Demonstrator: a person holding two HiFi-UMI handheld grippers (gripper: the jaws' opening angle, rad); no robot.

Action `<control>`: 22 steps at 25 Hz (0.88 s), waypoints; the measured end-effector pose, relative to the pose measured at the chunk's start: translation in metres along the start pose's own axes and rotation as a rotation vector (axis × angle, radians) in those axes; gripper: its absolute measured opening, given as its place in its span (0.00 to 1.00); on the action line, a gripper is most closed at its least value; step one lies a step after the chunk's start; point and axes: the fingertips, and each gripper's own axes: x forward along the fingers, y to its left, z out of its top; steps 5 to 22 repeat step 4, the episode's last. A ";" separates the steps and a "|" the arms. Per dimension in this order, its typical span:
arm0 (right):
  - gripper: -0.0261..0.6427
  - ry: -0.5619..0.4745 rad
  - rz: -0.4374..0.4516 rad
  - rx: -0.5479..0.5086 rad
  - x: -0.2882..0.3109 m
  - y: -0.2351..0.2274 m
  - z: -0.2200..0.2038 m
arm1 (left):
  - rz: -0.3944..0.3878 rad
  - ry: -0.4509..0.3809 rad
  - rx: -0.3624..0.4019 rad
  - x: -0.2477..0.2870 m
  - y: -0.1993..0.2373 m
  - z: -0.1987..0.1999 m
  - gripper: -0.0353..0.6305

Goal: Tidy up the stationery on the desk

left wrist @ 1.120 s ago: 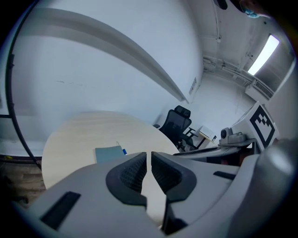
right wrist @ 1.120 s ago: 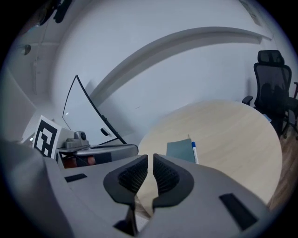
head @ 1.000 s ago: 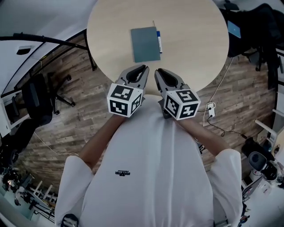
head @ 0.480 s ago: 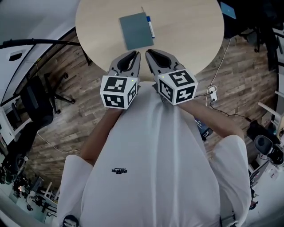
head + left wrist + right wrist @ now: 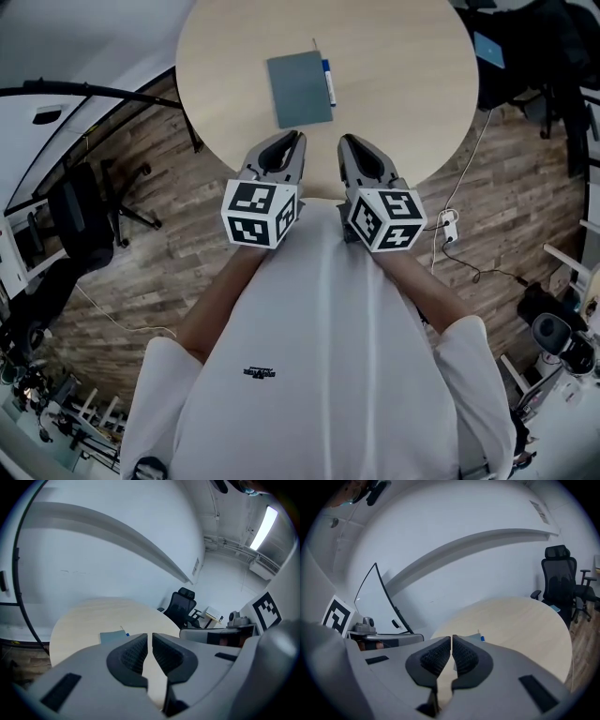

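At the far left a black office chair point(image 5: 80, 211) stands on the wood-plank floor point(image 5: 169, 272), well apart from the round, pale tabletop point(image 5: 403, 84). The left hand-held gripper point(image 5: 297, 141) hangs over the near edge of the tabletop, its marked cube point(image 5: 261, 214) toward the person's white shirt point(image 5: 319, 375). In the left gripper view its jaws stand very narrow, drawn almost together with only a thin slit between the ribbed pads, and nothing sits in that slit. Beyond its tips, near the middle of the tabletop, a grey-blue notebook point(image 5: 300, 89) lies flat and closed, touched by neither gripper. A pen point(image 5: 327, 80) with a blue end lies along the notebook's right edge, just beside it or touching it; which of the two cannot be told. The right hand-held gripper point(image 5: 346, 142) hangs close beside the left one but apart from it, also over the near rim. Its jaws have just been closing and the pads now meet, with nothing between them. Its own marked cube point(image 5: 386, 220) faces up at the head camera. Further right, on the floor below the tabletop's edge, lies a small white plug block point(image 5: 446, 231).
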 end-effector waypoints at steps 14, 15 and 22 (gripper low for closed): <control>0.10 -0.002 -0.024 0.008 -0.010 -0.007 -0.004 | -0.019 0.032 -0.020 0.006 -0.009 -0.010 0.12; 0.10 -0.002 -0.024 0.008 -0.010 -0.007 -0.004 | -0.019 0.032 -0.020 0.006 -0.009 -0.010 0.12; 0.10 -0.002 -0.024 0.008 -0.010 -0.007 -0.004 | -0.019 0.032 -0.020 0.006 -0.009 -0.010 0.12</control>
